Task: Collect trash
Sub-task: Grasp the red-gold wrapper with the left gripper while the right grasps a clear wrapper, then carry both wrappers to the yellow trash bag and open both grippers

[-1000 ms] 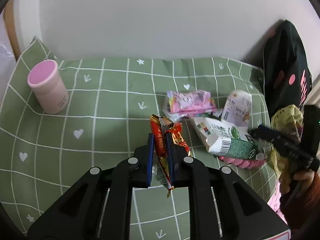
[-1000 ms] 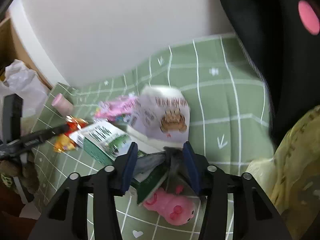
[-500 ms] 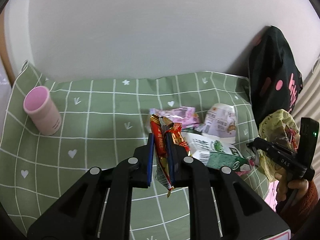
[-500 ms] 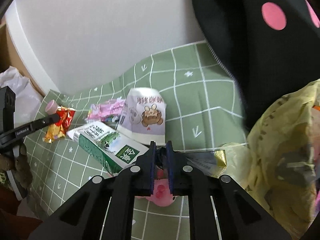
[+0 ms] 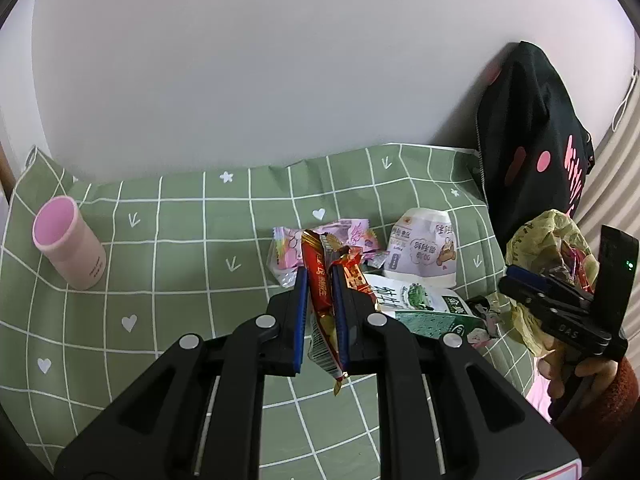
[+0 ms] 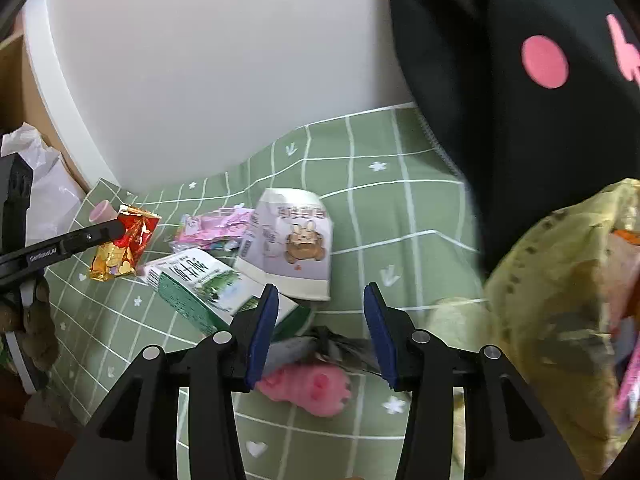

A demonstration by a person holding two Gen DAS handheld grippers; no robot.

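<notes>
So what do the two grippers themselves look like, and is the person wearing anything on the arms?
Both grippers are black, angular frames with silver round rivets at the joints and blue pads lining the jaws. The left gripper carries small white lettering on its side in the right wrist view. The right gripper has "DAS" on its side and a black box with a small green light behind it. A rust-red fuzzy sleeve covers that wrist.

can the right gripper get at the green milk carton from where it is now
Probably yes. The right gripper has just been opening, with nothing pressed between its pads, and the green milk carton lies uncovered just ahead to its left. A dark wrapper and pink toy lie under the jaws, not on the carton.
</notes>
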